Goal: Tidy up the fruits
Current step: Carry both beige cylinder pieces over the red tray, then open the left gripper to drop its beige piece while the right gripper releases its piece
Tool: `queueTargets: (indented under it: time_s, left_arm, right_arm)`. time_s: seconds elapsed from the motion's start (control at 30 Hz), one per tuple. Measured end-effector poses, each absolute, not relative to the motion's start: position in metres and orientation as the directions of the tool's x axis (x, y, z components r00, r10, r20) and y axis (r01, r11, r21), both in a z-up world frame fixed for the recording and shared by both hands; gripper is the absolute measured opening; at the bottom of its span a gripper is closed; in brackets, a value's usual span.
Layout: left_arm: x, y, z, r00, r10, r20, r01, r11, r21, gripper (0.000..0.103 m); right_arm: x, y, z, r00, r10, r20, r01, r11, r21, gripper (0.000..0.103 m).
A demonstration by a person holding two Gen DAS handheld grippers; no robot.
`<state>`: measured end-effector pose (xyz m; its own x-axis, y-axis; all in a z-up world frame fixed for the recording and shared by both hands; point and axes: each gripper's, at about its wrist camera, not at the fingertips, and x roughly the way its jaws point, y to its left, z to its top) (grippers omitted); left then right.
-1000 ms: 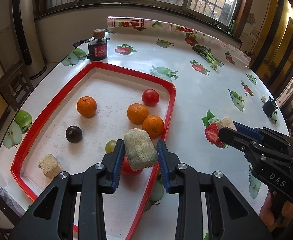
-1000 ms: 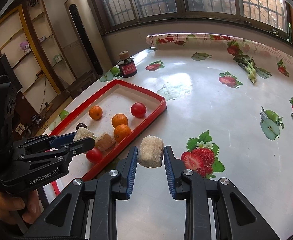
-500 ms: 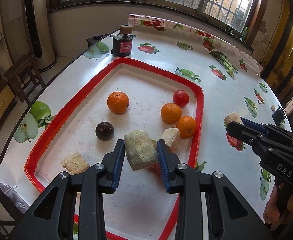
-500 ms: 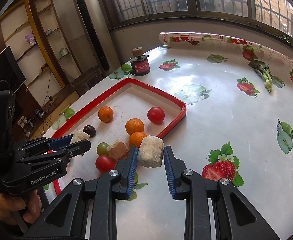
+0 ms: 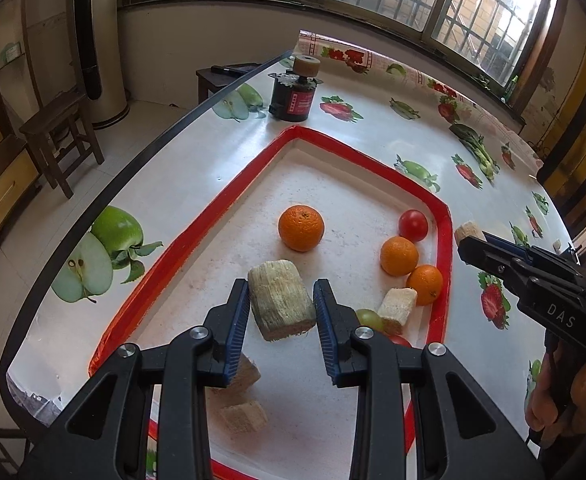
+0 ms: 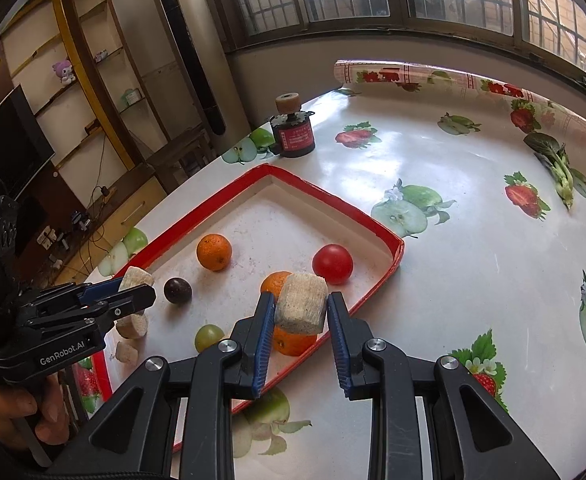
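Observation:
My left gripper [image 5: 281,306] is shut on a pale sugarcane chunk [image 5: 281,300] and holds it above the near left part of the red-rimmed tray [image 5: 221,216]. My right gripper [image 6: 300,309] is shut on another sugarcane chunk [image 6: 301,302] over the tray's right rim [image 6: 377,288]. In the tray lie three oranges [image 5: 301,227], a red tomato [image 5: 413,225], a dark plum [image 6: 177,290], a green grape [image 6: 209,336] and loose sugarcane chunks [image 5: 397,310]. The left gripper also shows in the right wrist view [image 6: 135,286], the right one in the left wrist view [image 5: 469,238].
A dark jar with a cork top [image 5: 295,92] stands beyond the tray's far corner. The fruit-print tablecloth [image 6: 473,280] covers the round table; its left edge [image 5: 93,208] drops to the floor, where a wooden stool [image 5: 57,128] stands.
Both grippers have moved left over the tray with their chunks still held. The left one is now over the tray's near left area, the right one has reached the tray's right rim.

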<state>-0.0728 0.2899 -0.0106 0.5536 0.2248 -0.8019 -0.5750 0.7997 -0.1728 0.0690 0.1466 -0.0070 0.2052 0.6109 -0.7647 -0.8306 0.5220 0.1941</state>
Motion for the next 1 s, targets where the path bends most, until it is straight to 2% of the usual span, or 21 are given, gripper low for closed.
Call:
queueTargets:
  time_s: [0.4, 1.0]
  left_arm:
    - [-0.047, 0.322, -0.020, 0.519, 0.235, -0.822, -0.596, 0.789, -0.151, 0.030]
    - [-0.036, 0.326, -0.041, 0.480, 0.226, -0.847, -0.616, 0.775, -0.143, 0.031]
  right_arm:
    - [0.096, 0.198, -0.019, 0.181, 0.596, -0.782, -0.853, 0.491, 0.177, 0.027]
    - [0.112, 0.230, -0.049, 0.163, 0.558, -0.814, -0.866, 0.475, 0.153, 0.028]
